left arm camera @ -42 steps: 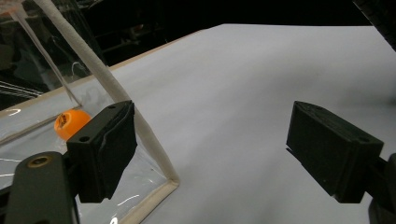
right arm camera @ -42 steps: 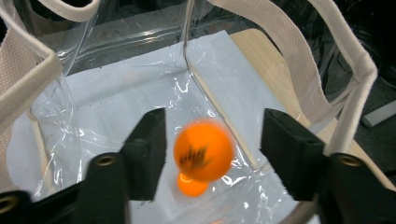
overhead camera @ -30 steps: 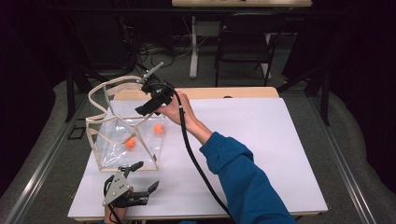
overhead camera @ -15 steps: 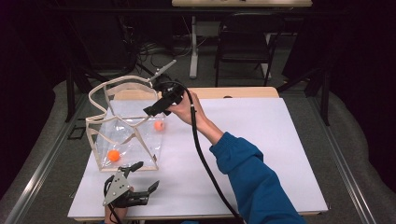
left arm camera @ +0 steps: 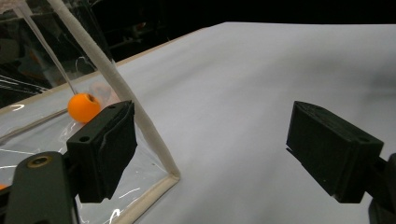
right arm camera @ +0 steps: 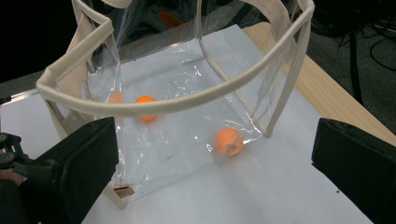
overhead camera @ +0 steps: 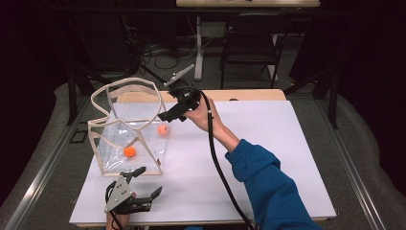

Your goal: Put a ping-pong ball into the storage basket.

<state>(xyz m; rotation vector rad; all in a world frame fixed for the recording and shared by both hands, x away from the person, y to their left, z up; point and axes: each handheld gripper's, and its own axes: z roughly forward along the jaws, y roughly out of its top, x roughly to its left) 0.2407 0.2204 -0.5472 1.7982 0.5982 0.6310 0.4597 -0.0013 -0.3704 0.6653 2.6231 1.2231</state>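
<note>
Right hand-held gripper, jaws just spread wide with nothing between them, hovers beside the clear bag on the tabletop, two orange balls apparently inside; left hand-held gripper rests open nearby

The high view looks forward and down over the desk. Both gripper views sit low and close, sharing the clear bag (at ten o'clock overhead).
</note>
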